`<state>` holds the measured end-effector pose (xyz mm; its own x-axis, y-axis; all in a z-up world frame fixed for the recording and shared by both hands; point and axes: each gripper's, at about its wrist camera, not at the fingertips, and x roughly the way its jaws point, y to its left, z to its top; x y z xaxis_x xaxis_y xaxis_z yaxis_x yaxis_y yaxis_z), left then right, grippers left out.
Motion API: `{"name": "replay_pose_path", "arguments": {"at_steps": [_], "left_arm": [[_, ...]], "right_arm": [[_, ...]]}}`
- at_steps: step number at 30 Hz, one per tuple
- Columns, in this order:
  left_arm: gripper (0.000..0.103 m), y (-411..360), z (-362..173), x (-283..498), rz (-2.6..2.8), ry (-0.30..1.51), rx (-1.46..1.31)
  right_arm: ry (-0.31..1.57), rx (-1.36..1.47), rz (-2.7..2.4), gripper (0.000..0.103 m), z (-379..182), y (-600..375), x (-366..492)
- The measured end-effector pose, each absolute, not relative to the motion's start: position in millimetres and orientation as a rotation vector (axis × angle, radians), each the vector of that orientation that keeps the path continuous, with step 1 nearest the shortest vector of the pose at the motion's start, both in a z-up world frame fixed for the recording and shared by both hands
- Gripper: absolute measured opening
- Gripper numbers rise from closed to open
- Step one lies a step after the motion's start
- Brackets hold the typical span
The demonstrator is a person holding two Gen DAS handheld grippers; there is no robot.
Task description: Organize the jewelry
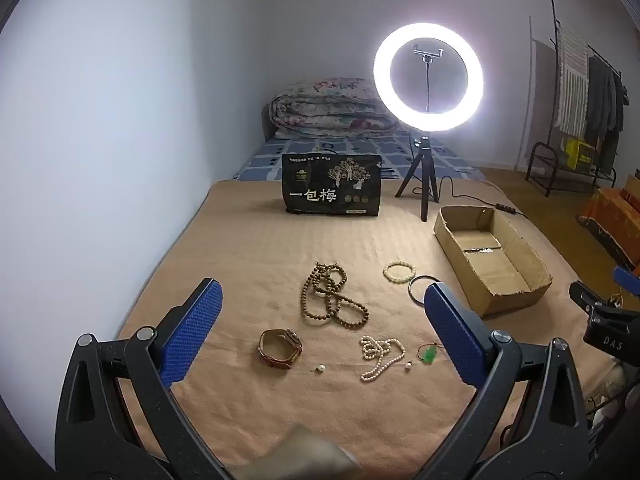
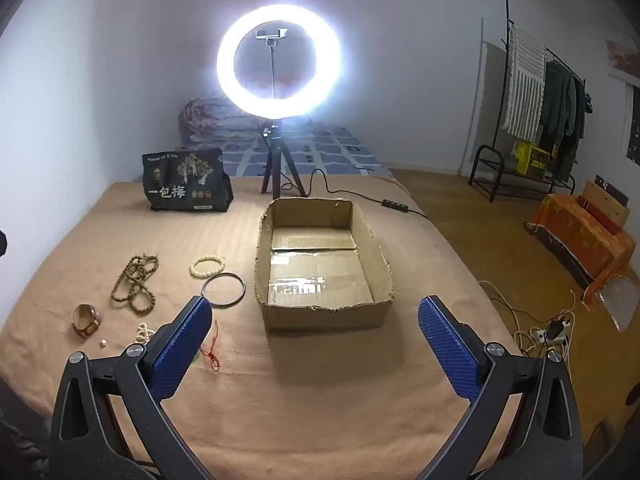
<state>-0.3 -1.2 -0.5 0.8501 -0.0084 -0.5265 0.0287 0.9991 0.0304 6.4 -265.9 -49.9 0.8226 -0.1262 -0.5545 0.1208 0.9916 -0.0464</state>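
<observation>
Jewelry lies on a tan blanket (image 1: 248,248): a long brown bead string (image 1: 332,300), a cream bead bracelet (image 1: 399,271), a dark bangle (image 1: 418,290), a brown leather watch (image 1: 280,347), a pearl necklace (image 1: 380,354), a green pendant (image 1: 430,354) and two loose pearls (image 1: 320,368). An empty cardboard box (image 2: 324,264) stands to their right. My left gripper (image 1: 320,320) is open above the jewelry. My right gripper (image 2: 316,332) is open, empty, in front of the box, with the bangle (image 2: 223,291) and a red cord (image 2: 212,350) by its left finger.
A lit ring light on a tripod (image 2: 278,120) and a black snack bag (image 2: 186,186) stand at the back of the blanket. A folded quilt (image 1: 332,108) lies behind. A clothes rack (image 2: 536,120), an orange-covered stand (image 2: 580,236) and a power strip (image 2: 548,334) are on the floor to the right.
</observation>
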Motion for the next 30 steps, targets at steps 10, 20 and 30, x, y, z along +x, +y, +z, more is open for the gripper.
{"name": "replay_pose_path", "arguments": {"at_steps": [10, 20, 30], "left_arm": [[0.103, 5.2, 3.4, 2.1, -0.017, 0.547, 0.02], [0.103, 14.0, 8.0, 4.8, -0.018, 0.551, 0.013], [0.103, 7.0, 8.9, 0.1, -0.017, 0.545, 0.018]], "right_arm": [[0.614, -0.008, -0.134, 0.103, -50.2, -266.2, 9.5], [0.603, -0.018, -0.131, 0.103, -49.9, -265.4, 5.3], [0.607, -0.01, -0.129, 0.103, -49.7, -266.3, 6.1]]}}
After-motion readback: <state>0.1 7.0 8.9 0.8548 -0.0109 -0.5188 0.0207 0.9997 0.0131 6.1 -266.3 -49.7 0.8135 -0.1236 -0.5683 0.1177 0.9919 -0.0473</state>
